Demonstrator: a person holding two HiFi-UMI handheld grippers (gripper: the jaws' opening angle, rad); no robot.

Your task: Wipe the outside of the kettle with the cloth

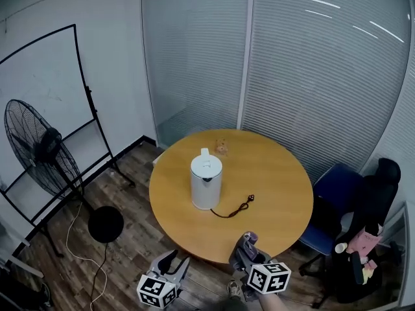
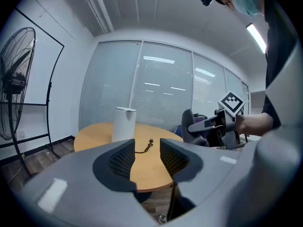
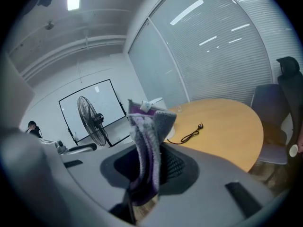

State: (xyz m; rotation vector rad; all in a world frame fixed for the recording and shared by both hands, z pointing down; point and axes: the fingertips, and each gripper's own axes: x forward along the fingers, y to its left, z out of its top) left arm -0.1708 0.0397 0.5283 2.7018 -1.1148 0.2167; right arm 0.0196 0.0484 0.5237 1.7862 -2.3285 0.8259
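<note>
A white kettle [image 1: 206,181] stands upright left of centre on the round wooden table [image 1: 279,167], with its black cord [image 1: 235,208] trailing to the right. Both grippers hang below the table's near edge, short of the kettle. My left gripper [image 1: 176,259] is open and nothing is between its jaws; the left gripper view shows the kettle [image 2: 124,123] and the cord [image 2: 147,144] beyond them. My right gripper [image 1: 246,246] is shut on a grey and purple cloth [image 3: 147,145] that sticks up from its jaws and partly hides the kettle [image 3: 155,100].
A small pale object [image 1: 222,146] lies on the table's far side. A standing fan [image 1: 39,151] and a black frame stand [image 1: 84,109] are at the left. A blue chair [image 1: 334,199] and a black chair [image 1: 376,199] with items crowd the right. Glass walls with blinds close the back.
</note>
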